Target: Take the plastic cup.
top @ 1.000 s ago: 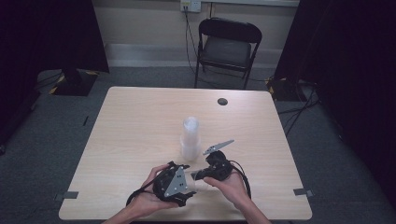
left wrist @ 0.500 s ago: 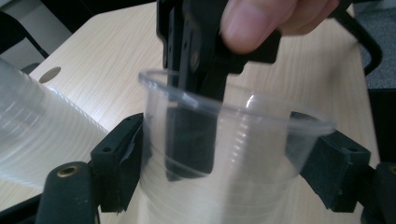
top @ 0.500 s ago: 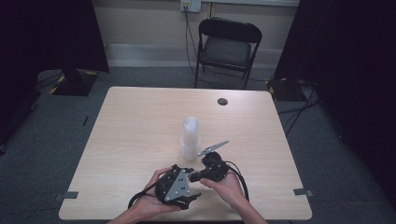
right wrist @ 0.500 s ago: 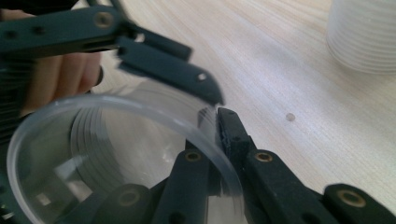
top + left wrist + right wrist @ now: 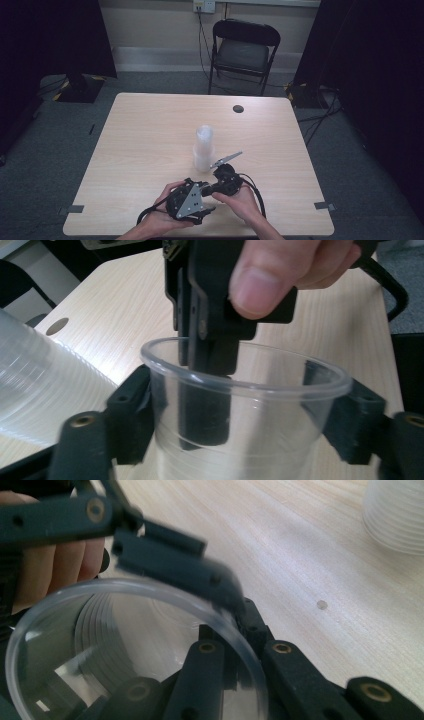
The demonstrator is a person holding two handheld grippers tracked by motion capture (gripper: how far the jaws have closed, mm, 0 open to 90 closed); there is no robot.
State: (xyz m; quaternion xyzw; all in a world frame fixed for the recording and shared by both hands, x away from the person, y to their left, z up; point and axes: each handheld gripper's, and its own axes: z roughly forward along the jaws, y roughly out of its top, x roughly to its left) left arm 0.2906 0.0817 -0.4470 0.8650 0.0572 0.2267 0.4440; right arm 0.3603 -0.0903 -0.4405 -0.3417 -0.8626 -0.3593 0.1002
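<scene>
Left gripper [image 5: 240, 405]: jaws have just been closing on either side of a clear plastic cup [image 5: 245, 415], apparently touching its walls. Right gripper [image 5: 227, 630]: jaws pressed together, pinching that cup's rim. Both hands meet low over the pale wooden table's [image 5: 150, 130] near edge; a stack of clear cups [image 5: 203, 148] stands just beyond.

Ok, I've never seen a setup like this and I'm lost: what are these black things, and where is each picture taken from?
A person sits at a table holding a hand-held claw in each hand. The high view looks down from above; the other two come from cameras riding on each claw.

On the table stand a stack of clear cups and, at the far side, a dark round spot. A chair stands behind.

The left claw has just been closing on a single clear cup, its jaws against the sides. The right claw pinches that cup's rim, one jaw inside.
</scene>
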